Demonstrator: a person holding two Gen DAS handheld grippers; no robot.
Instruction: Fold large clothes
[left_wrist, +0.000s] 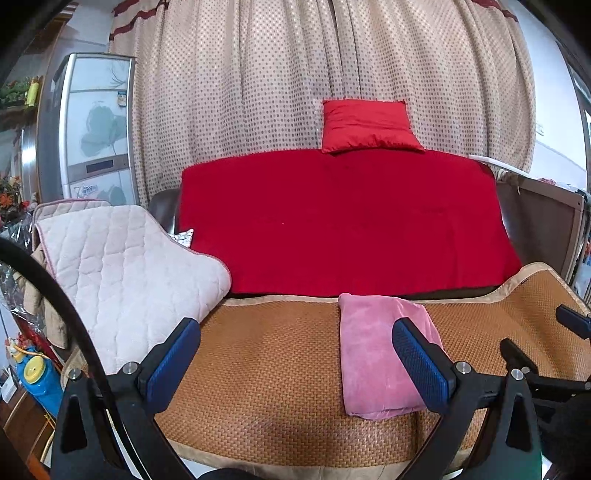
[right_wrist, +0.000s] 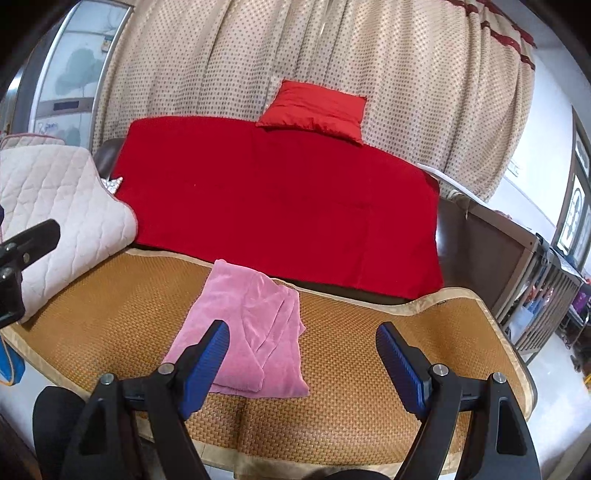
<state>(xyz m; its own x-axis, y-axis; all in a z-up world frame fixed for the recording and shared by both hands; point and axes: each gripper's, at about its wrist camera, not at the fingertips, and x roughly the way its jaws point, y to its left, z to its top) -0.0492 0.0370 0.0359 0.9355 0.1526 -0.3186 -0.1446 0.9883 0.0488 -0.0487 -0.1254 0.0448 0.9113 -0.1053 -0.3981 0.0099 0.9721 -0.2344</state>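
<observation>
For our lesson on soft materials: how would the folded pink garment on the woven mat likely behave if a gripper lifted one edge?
The pink garment looks plush and creased, so it would probably droop and unfold. It lies flat on the woven mat, so it likely won't roll.

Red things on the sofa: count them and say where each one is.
2. A red blanket is spread over the sofa seat behind the woven mat; a red cushion rests at its far edge against the dotted curtain. Others may be hidden.
</observation>
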